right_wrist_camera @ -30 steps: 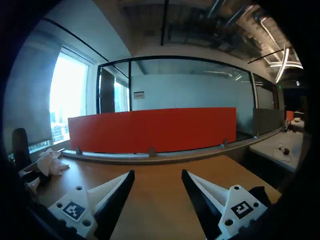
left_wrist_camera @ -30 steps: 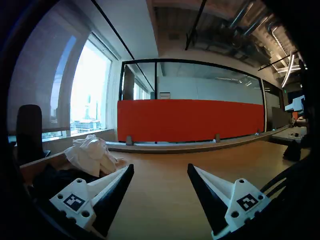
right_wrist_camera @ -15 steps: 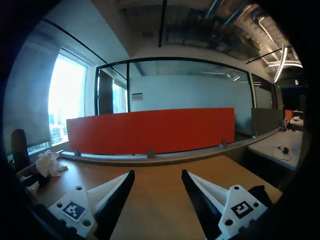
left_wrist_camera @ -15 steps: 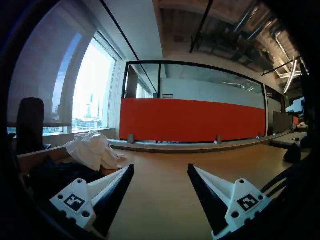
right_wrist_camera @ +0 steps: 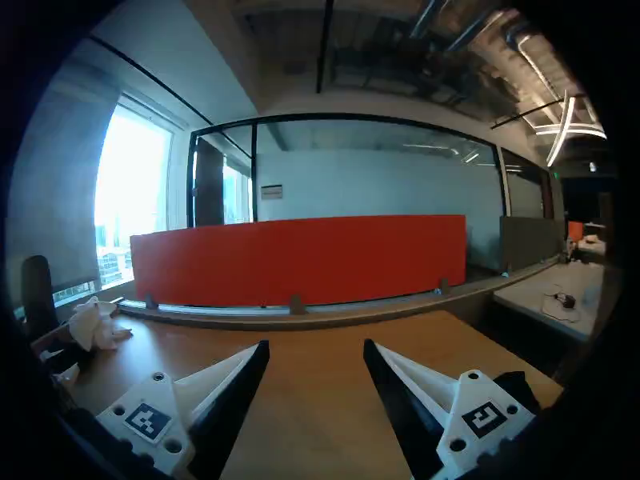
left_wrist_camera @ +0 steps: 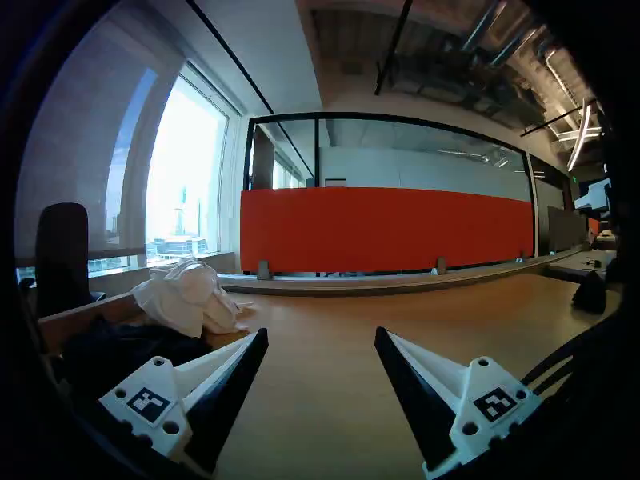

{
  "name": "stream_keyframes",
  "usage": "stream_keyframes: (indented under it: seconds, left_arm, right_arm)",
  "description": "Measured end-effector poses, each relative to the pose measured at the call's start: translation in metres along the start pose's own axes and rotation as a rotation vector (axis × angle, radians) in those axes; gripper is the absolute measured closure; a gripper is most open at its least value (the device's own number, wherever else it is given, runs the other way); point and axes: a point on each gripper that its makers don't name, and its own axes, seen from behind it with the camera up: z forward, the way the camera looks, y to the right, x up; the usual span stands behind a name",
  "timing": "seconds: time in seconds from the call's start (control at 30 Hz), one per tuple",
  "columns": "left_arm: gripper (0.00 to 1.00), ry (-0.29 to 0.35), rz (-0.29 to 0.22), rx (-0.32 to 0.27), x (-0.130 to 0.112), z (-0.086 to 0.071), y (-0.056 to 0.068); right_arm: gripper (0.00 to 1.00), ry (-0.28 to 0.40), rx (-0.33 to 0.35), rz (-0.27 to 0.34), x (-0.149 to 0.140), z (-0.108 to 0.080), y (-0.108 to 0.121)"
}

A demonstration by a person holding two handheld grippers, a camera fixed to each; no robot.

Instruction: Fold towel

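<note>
A crumpled white towel (left_wrist_camera: 186,300) lies in a heap on the wooden desk (left_wrist_camera: 336,376) at the far left, partly on dark cloth (left_wrist_camera: 112,352). My left gripper (left_wrist_camera: 320,340) stands open low over the desk, to the right of the towel, nothing between its fingers. In the right gripper view the same towel (right_wrist_camera: 90,324) looks small at the far left edge. My right gripper (right_wrist_camera: 316,348) is open over bare wood, well away from the towel.
An orange divider panel (left_wrist_camera: 384,228) runs along the desk's far edge. A dark chair back (left_wrist_camera: 60,256) stands at the left by the window. A dark object (left_wrist_camera: 590,292) sits at the right. A second desk (right_wrist_camera: 552,292) with a cable lies right.
Both views have shifted a little; the towel sits slightly higher in the left gripper view and slightly further left in the right one. Both grippers stay open.
</note>
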Motion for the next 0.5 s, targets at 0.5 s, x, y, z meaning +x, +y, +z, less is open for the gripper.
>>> stream_keyframes:
  seconds: [0.5]
  left_arm:
    - [0.00,-0.003,0.002,0.001,0.000,0.000,0.000]
  right_arm:
    - [0.09,0.049,-0.012,0.005,0.007,0.005,0.021]
